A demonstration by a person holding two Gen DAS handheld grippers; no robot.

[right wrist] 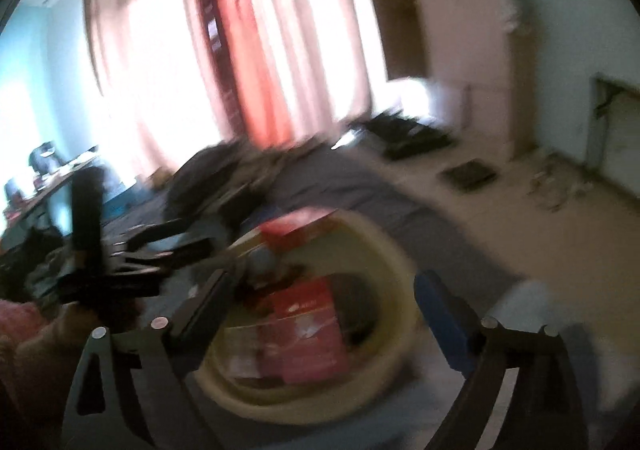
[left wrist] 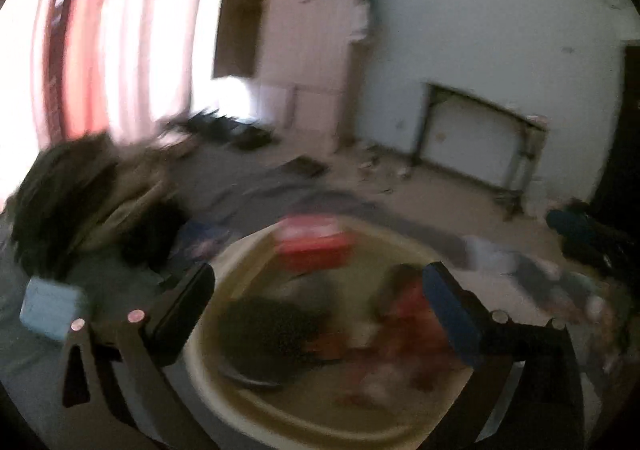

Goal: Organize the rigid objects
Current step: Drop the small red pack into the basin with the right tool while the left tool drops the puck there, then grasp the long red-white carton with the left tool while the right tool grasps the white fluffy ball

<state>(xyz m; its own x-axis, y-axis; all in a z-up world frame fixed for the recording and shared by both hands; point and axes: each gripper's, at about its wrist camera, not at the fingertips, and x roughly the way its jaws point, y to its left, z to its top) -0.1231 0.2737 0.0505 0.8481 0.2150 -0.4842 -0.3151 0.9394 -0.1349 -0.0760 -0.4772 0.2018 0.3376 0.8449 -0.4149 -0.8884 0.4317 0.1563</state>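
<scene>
The cream basin (left wrist: pixel 208 362) — holding red boxes (left wrist: pixel 314 246) and a dark round item (left wrist: pixel 272 334) — lay below the left gripper (left wrist: pixel 320 314) and right gripper (right wrist: pixel 320 314), both spread wide, holding nothing.

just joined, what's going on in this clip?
A person with two handheld grippers is sorting items into a cream tub on a bed. Both frames are motion-blurred. The left gripper and right gripper both hang over the tub, jaws open, with nothing visibly held. The tub already holds red boxes, another red box at the far rim and a dark round item. A small blue box sits outside on the bed, beside dark bags.
</scene>
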